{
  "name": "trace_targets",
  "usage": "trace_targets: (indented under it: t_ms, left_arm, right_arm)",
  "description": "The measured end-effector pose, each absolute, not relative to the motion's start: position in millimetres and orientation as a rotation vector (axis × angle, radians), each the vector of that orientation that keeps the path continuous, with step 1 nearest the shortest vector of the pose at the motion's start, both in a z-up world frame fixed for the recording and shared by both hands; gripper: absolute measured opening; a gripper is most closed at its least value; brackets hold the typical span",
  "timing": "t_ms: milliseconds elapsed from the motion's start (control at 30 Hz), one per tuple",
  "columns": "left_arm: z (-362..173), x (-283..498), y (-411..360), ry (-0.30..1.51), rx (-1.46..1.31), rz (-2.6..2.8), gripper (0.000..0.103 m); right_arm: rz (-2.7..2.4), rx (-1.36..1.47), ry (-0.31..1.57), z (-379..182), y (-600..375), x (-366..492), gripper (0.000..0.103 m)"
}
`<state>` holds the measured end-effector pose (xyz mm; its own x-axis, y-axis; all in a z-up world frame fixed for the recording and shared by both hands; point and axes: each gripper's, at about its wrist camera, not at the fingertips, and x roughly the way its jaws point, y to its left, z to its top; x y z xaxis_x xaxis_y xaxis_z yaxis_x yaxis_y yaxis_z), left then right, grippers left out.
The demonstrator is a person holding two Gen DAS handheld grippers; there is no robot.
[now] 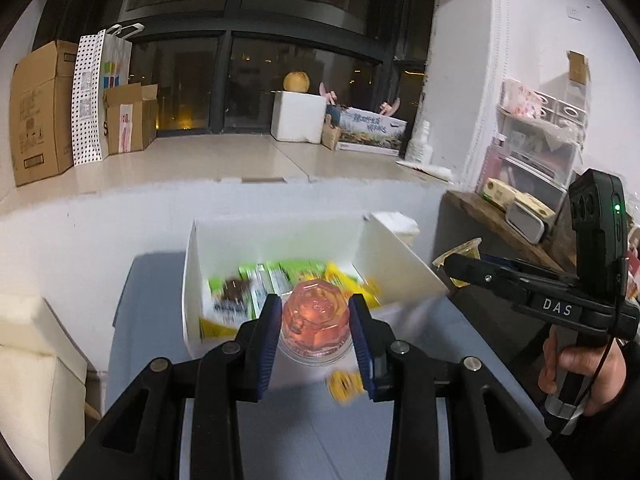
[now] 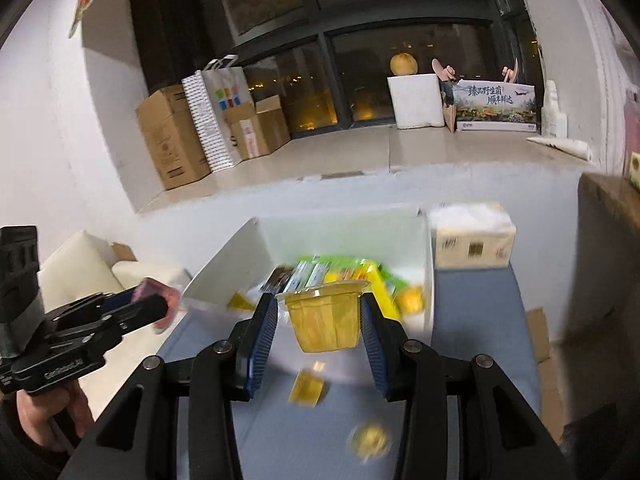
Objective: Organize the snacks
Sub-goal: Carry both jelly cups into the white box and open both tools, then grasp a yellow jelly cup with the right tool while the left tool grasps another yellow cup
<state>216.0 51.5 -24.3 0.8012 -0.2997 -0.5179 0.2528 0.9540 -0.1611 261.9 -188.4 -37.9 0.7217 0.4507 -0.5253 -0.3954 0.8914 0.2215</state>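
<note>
My left gripper (image 1: 316,300) is shut on a pink jelly cup (image 1: 316,322), held above the near edge of a white box (image 1: 394,256). Green, yellow and dark snack packets (image 1: 272,280) lie blurred inside the box. My right gripper (image 2: 320,300) is shut on a yellow jelly cup (image 2: 325,320), its pads pressing both sides, also just before the white box (image 2: 427,248). Each gripper shows in the other's view: the right gripper (image 1: 454,266) at the right with the yellow cup (image 1: 464,249), the left gripper (image 2: 158,306) at the left with the pink cup (image 2: 158,290).
Two small yellow snacks (image 2: 306,389) (image 2: 370,444) lie on the blue table (image 2: 476,320) below my fingers. A tissue pack (image 2: 472,240) stands right of the box. A wooden shelf (image 1: 492,216) rises at the right, a cream cushion (image 1: 36,360) at the left.
</note>
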Motion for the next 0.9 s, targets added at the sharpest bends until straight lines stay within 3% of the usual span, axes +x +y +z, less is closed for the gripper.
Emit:
trace_targets:
  t_ms: [233,300,333,367,400,700,900]
  left_arm:
    - [-31,274,52,0.618,-0.032,-0.252,0.04]
    - [-41,291,50,0.667,-0.029,-0.22,0.058]
    - [-47,298,49,0.697,-0.022,-0.203,0.092]
    - [-51,301,48,0.716,-0.017,-0.197,0.103]
    - [-55,302,48,0.721,-0.01,-0.197,0.103]
    - [-66,273,54,0.71,-0.037,-0.178,0.103]
    - [-65,206,43,0.691,-0.074,-0.207,0.103]
  right_arm:
    - [0.461,0.102,0.666,-49,-186,318,0.046]
    - [0.459,0.097,0.686,-56,-187,325,0.052]
    - [0.439,0.091,0.703,-59,-186,329,0.062]
    - [0.414,0.091,0.715,-61,-188,331,0.09]
    - [0.406,0.102,0.7,-62,-191,331,0.099]
    - [0.424,0.16,0.677,-66,-223,289,0.103]
    - [0.481,0.149,0.666,-66,-228,223,0.103]
